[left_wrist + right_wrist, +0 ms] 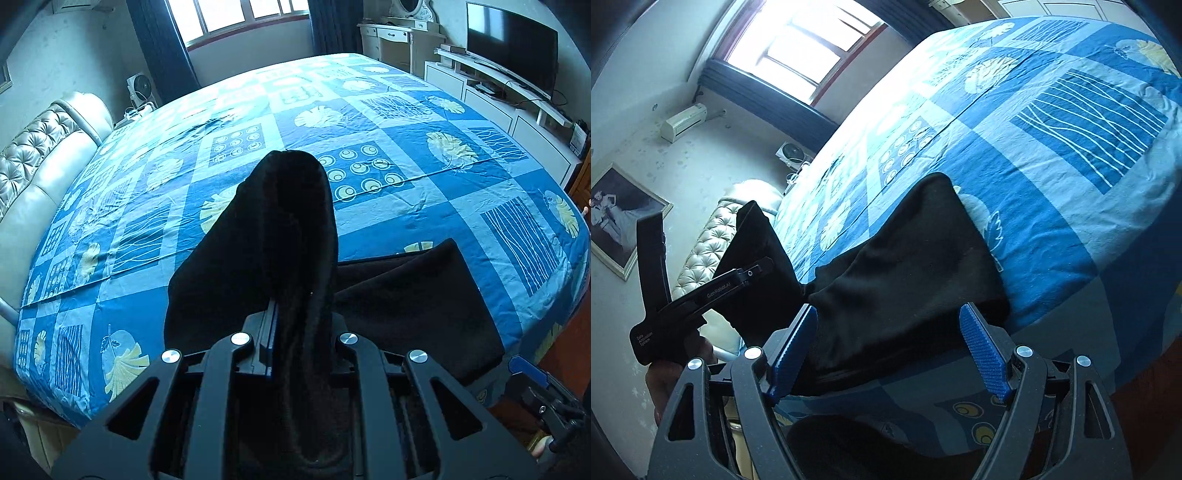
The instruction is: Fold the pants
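Note:
Black pants (406, 295) lie on the blue patterned bed sheet (369, 110) near its front right edge. My left gripper (295, 314) is shut on one end of them, and that cloth bulges up in front of the camera, hiding the fingertips. In the right wrist view the left gripper (750, 273) holds this end lifted off the bed at the left. My right gripper (890, 332) is open, its blue pads (986, 354) wide apart on either side of the pants (905, 258) at the bed's edge and not pressing on them. It also shows low right in the left wrist view, right gripper (532, 373).
A tufted headboard (37, 166) runs along the bed's left side. A TV (513, 44) on a white cabinet (491, 99) stands at the right, with a dresser (399, 40) and window (236, 14) beyond. A framed picture (617, 218) hangs on the wall.

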Motion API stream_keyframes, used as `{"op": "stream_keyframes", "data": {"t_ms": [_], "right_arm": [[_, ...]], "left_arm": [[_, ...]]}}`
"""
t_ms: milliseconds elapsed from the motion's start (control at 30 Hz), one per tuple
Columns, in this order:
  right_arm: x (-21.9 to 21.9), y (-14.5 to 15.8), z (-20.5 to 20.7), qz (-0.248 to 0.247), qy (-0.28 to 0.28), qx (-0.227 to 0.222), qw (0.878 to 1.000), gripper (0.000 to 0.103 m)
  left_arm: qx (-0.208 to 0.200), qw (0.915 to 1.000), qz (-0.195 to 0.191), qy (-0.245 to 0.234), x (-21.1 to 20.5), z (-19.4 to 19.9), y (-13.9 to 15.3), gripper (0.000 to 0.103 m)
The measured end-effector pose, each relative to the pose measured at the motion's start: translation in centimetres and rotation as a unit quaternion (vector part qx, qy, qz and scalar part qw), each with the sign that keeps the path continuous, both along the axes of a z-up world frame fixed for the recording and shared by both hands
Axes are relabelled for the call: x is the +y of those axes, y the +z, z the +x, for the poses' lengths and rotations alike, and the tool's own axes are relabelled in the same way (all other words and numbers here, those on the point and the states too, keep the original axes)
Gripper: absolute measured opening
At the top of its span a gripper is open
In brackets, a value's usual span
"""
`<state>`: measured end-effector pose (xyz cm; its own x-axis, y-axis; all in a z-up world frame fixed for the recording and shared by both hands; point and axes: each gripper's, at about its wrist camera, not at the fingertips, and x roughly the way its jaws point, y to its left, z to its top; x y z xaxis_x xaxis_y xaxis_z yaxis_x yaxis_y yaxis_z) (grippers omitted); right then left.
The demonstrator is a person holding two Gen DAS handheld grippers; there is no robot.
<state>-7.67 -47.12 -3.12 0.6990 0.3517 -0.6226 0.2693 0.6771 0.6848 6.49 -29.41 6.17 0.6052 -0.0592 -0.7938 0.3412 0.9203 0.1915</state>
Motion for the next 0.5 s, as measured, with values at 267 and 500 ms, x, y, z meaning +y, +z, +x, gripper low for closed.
{"op": "stream_keyframes", "data": {"t_ms": [267, 500], "right_arm": [[-2.2, -1.4, -1.3, 0.018, -0.028, 0.008, 0.999, 0.079], [-3.4, -2.4, -2.2, 0.028, -0.044, 0.013, 0.999, 0.079]], "left_arm": [[-0.001, 0.9995, 0.028, -0.017, -3.8, -0.7, -2.6, 0.014], [0.005, 0.9984, 0.049, -0.027, -6.0, -1.3, -5.0, 0.014]]}}
